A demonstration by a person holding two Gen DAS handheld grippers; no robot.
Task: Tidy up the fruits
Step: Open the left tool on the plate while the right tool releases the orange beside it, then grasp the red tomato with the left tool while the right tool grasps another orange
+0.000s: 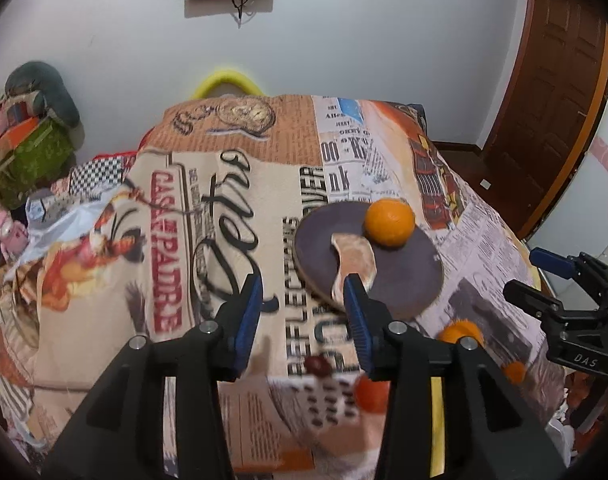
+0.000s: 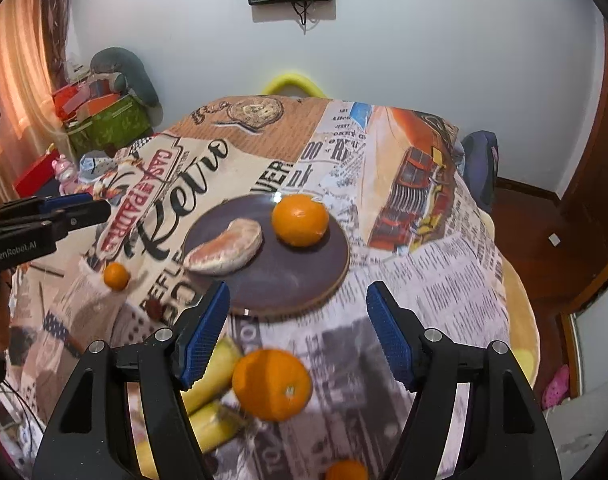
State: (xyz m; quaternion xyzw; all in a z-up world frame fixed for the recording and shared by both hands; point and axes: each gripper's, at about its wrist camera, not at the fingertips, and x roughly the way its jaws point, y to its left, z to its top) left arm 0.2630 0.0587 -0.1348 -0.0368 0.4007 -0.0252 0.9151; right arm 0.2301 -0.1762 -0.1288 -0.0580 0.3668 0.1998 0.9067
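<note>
A dark round plate (image 2: 295,276) (image 1: 408,276) lies on the printed tablecloth. On it sit an orange (image 2: 300,220) (image 1: 390,222) and a peeled citrus wedge (image 2: 225,246) (image 1: 354,258). My right gripper (image 2: 297,336) is open and empty, above a loose orange (image 2: 271,384) beside bananas (image 2: 211,396). My left gripper (image 1: 301,312) is open and empty, near the plate's front left edge. A small orange (image 2: 115,276) (image 1: 370,394) and a dark red fruit (image 1: 318,366) (image 2: 155,308) lie on the cloth. Two more small oranges (image 1: 460,332) lie to the right.
The table (image 2: 444,264) is covered by a newspaper-print cloth. A yellow chair back (image 2: 291,82) stands behind it against the wall. Boxes and clutter (image 2: 103,120) sit at the left. A wooden door (image 1: 552,92) is at the right. Another orange (image 2: 346,470) lies at the bottom edge.
</note>
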